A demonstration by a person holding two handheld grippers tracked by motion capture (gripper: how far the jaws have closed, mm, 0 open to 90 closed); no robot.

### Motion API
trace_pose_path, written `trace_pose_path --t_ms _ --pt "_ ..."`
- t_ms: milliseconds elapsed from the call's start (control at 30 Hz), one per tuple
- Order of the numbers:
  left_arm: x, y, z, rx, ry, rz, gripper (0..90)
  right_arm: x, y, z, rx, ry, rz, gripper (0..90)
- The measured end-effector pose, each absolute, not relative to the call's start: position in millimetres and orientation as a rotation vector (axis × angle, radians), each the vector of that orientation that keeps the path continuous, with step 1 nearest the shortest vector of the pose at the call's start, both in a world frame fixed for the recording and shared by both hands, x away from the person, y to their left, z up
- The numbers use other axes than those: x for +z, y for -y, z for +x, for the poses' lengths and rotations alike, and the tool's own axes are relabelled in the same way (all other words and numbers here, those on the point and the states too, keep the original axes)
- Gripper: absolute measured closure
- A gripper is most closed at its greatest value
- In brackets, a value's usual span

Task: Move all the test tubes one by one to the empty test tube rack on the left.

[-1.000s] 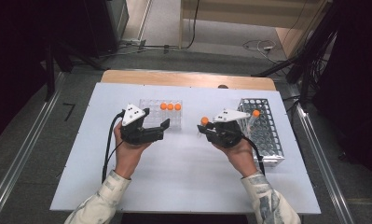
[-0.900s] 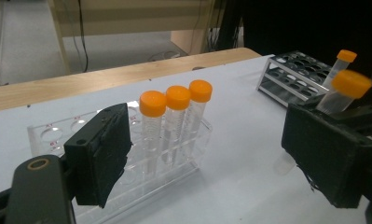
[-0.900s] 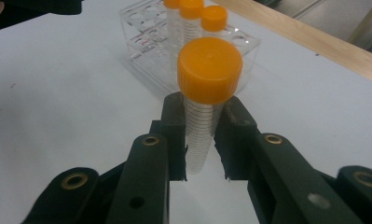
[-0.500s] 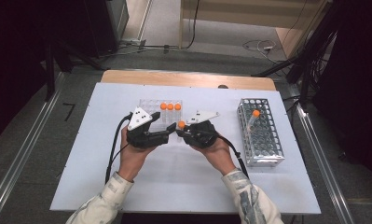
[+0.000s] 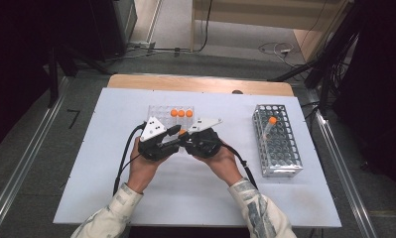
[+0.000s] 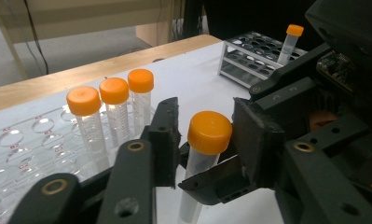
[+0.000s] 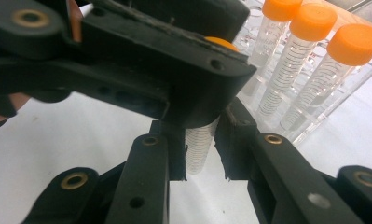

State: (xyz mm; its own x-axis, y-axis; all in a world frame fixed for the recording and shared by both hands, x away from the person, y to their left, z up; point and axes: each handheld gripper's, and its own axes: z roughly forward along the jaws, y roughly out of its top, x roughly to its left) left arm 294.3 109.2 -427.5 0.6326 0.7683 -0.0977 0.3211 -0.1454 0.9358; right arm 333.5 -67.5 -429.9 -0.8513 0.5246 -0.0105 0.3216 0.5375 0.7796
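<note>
1. Right gripper (image 5: 188,141) grasps an orange-capped tube (image 6: 203,158) by its graduated body; in the right gripper view the tube (image 7: 200,149) sits between the two jaws, which press on it from both sides. Tube upright, cap up.
2. Left gripper (image 5: 174,137) meets it head-on. Its jaws stand spread either side of the cap, a gap showing on each side: released, not yet clamped.
3. Judgement: a tube hand-over or a cap grip. The low hold on the body leaves the cap free for the other jaws.
4. Beyond the left jaw tips, three capped tubes (image 6: 110,112) stand in a clear rack (image 5: 158,113).
5. Well past the right-hand jaw, a metal rack (image 6: 256,58) carries one tube (image 6: 288,43).
</note>
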Motion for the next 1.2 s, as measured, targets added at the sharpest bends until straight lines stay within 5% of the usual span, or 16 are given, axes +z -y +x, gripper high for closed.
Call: trace_pose_path --t_ms 600,967,1200 --pt "-428.2 -107.3 294.2 0.485 -0.89 1.728 70.0 -429.1 70.8 332.4 1.222 -2.538 0.705 70.8" --pt "-427.8 -110.6 296.1 0.484 -0.903 1.727 70.0 -425.9 88.8 330.9 1.246 -2.527 0.723 37.0" --pt "-423.9 -115.3 297.9 0.492 -0.916 1.703 70.0 -421.9 121.1 326.8 1.258 -2.451 0.814 27.1"
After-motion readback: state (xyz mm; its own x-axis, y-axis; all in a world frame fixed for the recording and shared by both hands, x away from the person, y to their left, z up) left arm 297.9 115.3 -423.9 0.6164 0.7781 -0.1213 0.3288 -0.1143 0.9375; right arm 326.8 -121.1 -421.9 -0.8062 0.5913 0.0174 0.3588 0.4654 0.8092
